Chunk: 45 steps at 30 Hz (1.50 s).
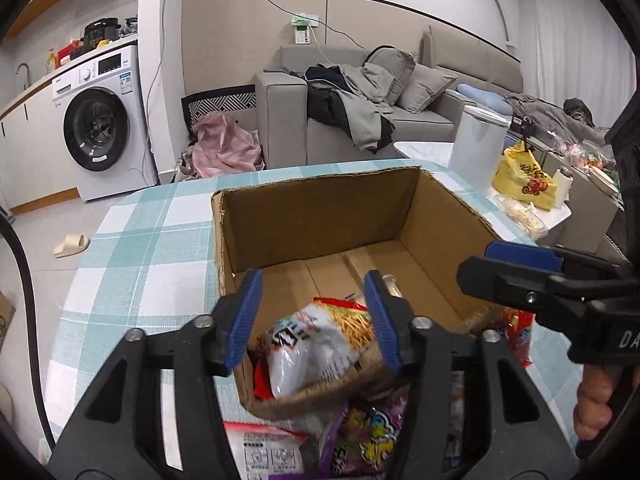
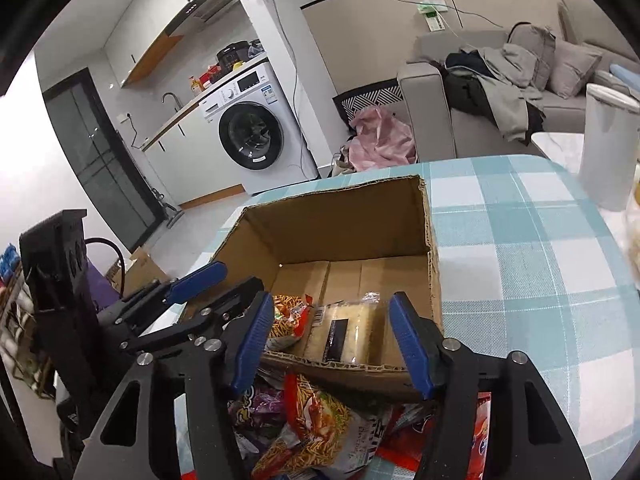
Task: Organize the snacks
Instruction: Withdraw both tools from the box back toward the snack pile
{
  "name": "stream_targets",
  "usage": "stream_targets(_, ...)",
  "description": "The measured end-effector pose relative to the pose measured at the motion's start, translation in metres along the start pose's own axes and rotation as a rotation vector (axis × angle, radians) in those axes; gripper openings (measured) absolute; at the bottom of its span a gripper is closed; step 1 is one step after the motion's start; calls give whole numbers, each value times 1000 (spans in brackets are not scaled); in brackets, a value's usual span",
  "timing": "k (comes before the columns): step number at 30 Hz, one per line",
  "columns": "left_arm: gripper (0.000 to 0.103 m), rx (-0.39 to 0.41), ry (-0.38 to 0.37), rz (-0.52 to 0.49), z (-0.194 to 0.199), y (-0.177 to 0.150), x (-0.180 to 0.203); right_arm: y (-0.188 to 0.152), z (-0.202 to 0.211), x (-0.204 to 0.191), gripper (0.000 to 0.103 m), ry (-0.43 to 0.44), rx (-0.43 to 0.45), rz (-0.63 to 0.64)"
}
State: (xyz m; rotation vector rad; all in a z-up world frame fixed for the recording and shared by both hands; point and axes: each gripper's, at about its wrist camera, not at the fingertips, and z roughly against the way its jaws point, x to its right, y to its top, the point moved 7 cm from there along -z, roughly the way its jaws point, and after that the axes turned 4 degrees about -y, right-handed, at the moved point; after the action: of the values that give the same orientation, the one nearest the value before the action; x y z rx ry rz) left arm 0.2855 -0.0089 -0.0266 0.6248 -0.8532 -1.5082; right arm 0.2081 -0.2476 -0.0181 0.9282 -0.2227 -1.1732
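Both wrist cameras look down, close, into one cardboard box.

Upper left of the left wrist view: a white washing machine under a counter with a tap. Centre: a beige wall panel behind a grey sofa strewn with clothes (pink fabric heaped beside its arm). Pale tiled floor at left carries one slipper; lighting is even.
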Motion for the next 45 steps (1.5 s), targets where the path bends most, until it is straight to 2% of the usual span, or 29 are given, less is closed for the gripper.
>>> stream_targets(1,68,2,-10,6,4,2,2,1,6,0,82,-9,24,4)
stream_targets(4,84,27,-45,26,23,1,4,4,24,1,90,-22,68,7)
stream_targets(5,84,37,-47,27,30,1,5,5,30,3,97,-36,80,7)
stream_targets(8,92,45,-33,12,50,-3,10,5,45,8,103,-51,84,14)
stream_targets(9,102,47,-28,10,57,-5,10,4,50,11,103,-56,79,16)
stream_targets(17,102,39,7,35,94,-30,6,-15,70,26,103,-134,30,60)
stream_targets(24,102,12,27,68,112,-60,-7,-40,70,30,103,-145,-17,80)
stream_targets(36,102,-49,44,26,110,-81,-6,-60,63,46,103,-191,-71,90)
stream_targets(45,102,-117,9,-10,99,-88,-3,-70,45,63,103,-202,-131,68)
